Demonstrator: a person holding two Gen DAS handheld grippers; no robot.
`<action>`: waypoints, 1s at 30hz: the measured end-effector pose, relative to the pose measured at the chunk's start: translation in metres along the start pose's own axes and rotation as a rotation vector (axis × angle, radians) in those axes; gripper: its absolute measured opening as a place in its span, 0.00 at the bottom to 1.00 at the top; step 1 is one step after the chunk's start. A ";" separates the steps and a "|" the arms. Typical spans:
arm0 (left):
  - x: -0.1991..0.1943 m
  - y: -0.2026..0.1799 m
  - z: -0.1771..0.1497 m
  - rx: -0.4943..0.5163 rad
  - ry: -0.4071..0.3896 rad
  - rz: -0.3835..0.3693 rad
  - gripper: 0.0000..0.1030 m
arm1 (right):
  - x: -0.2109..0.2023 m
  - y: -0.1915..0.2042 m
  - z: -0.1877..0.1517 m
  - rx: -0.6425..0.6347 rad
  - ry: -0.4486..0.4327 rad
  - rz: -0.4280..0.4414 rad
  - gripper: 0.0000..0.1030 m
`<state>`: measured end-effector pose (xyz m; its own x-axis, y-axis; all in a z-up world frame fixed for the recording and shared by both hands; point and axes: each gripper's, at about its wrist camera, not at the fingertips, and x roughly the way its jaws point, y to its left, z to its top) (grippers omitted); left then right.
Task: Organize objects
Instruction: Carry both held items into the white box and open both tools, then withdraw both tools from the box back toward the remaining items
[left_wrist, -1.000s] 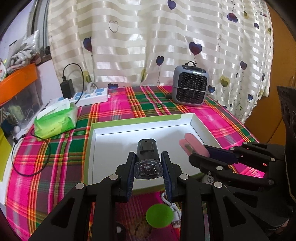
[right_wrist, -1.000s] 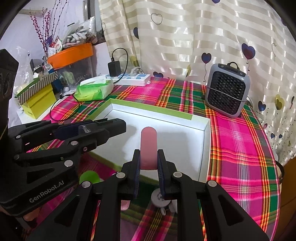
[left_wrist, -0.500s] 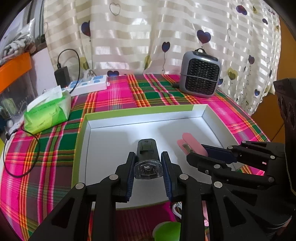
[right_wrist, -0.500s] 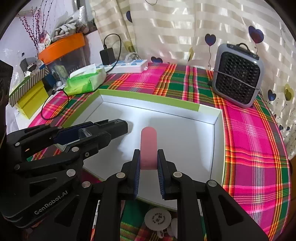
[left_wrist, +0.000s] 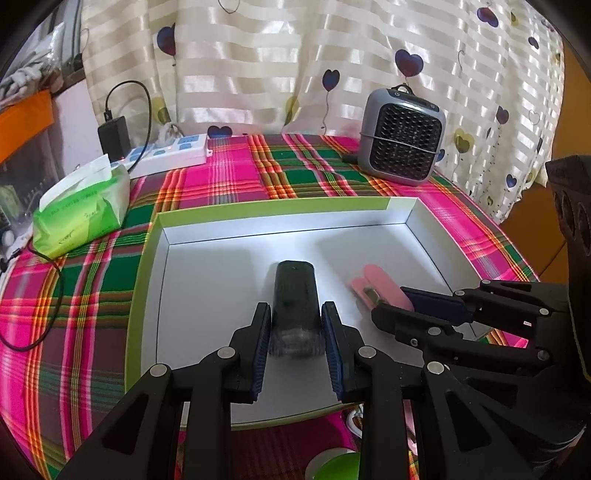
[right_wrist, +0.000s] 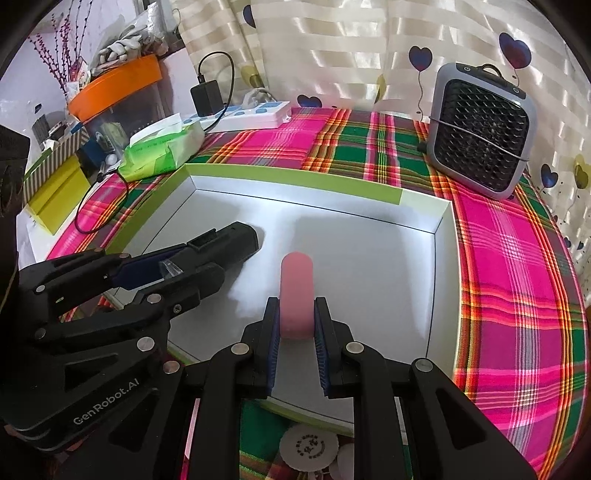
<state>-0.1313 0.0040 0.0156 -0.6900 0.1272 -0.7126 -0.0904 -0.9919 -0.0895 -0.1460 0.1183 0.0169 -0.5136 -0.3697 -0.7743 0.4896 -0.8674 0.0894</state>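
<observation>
**Both grippers hold items low inside the white box**

The left gripper (left_wrist: 295, 339) has its fingers (left_wrist: 260, 343) clamped on a black bike light (left_wrist: 295, 299); just to its right, the right gripper (right_wrist: 295, 332) grips a pink clip-like item (right_wrist: 296, 295). Both items sit over the floor of the green-rimmed white box (left_wrist: 221, 266) on the plaid-covered counter (left_wrist: 92, 280). Farther left lies a green tissue pack (left_wrist: 83, 210); at the far right stands a grey fan heater (left_wrist: 402, 147).
</observation>
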 end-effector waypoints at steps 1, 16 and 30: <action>-0.001 0.000 0.000 -0.001 -0.002 -0.003 0.25 | -0.001 0.000 0.000 -0.003 -0.003 -0.003 0.19; -0.033 -0.003 -0.002 -0.020 -0.045 -0.020 0.25 | -0.035 0.006 -0.005 -0.007 -0.087 -0.011 0.36; -0.070 -0.020 -0.024 0.017 -0.081 -0.007 0.25 | -0.076 0.023 -0.033 -0.026 -0.155 -0.003 0.38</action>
<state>-0.0634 0.0153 0.0507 -0.7453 0.1343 -0.6531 -0.1069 -0.9909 -0.0818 -0.0730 0.1374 0.0569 -0.6167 -0.4154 -0.6687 0.5048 -0.8605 0.0691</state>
